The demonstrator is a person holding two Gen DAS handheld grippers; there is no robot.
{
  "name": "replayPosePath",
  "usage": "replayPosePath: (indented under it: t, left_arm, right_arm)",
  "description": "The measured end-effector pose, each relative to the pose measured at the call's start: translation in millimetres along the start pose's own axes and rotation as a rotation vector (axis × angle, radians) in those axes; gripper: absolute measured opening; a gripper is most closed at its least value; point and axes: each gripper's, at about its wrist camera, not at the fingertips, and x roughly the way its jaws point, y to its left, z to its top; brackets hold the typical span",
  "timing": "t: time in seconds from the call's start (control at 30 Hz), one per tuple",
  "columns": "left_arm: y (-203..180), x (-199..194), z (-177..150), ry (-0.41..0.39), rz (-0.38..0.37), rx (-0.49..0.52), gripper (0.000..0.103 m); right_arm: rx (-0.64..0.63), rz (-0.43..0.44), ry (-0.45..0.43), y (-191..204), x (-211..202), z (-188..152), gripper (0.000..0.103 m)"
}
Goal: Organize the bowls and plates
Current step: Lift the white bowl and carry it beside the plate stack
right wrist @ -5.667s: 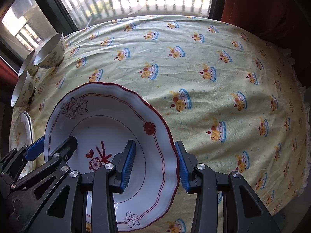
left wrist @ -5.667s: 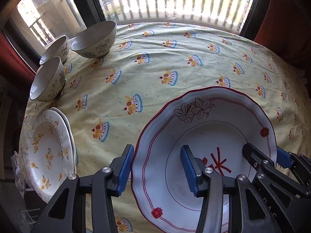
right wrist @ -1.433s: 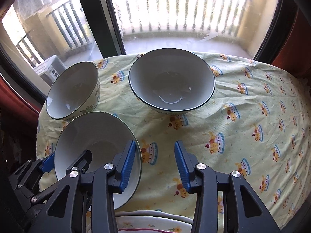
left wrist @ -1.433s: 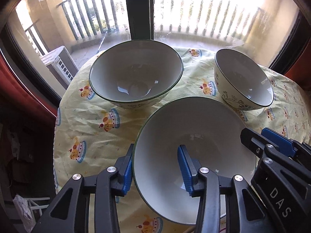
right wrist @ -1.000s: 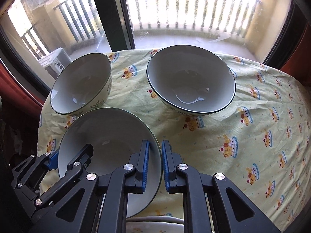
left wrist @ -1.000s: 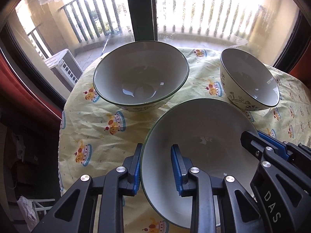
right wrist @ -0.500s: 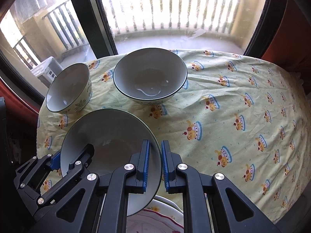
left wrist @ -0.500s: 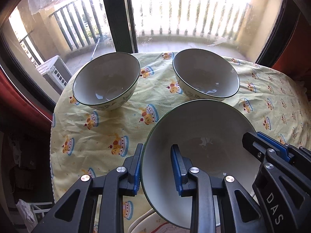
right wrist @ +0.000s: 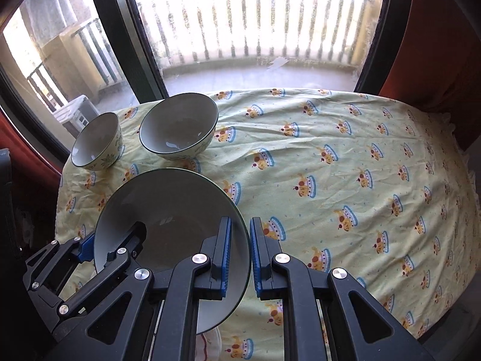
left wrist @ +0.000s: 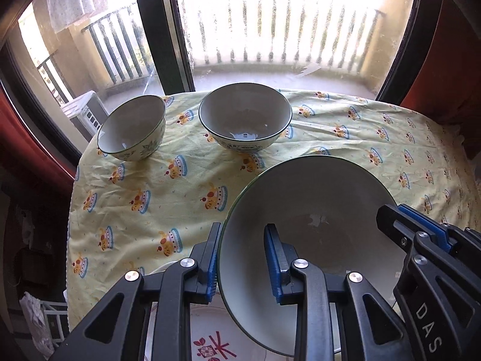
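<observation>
- Two grippers clamp one large bowl: the left gripper on its left rim, the right gripper on its right rim.
- The bowl is held above a red-patterned plate.
- Two smaller bowls rest on the tablecloth near the window.

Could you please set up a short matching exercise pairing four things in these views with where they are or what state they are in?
Things:
1. held bowl
2. small bowl
3. middle bowl
4. red-patterned plate

States:
A. on the cloth at the far left corner
B. gripped at its rim by the left tool and right tool
C. lying beneath the held bowl
D. on the cloth beside the small bowl, nearer the window post

Pairs: 1-B, 2-A, 3-D, 4-C
</observation>
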Motion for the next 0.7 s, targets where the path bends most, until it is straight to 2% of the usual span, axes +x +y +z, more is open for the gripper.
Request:
replayPosePath:
  t: [0.43, 0.7]
  left_arm:
    - [-75, 6, -48, 0.071, -0.018, -0.026, 0.026]
    - [-98, 16, -78, 0.117, -0.012, -0.072, 0.026]
  right_arm:
    - [0.013, 0.003, 0.051, -81, -2, -46, 0.016]
    - [-0.023, 0.011, 0.100, -109, 8, -73, 0.016]
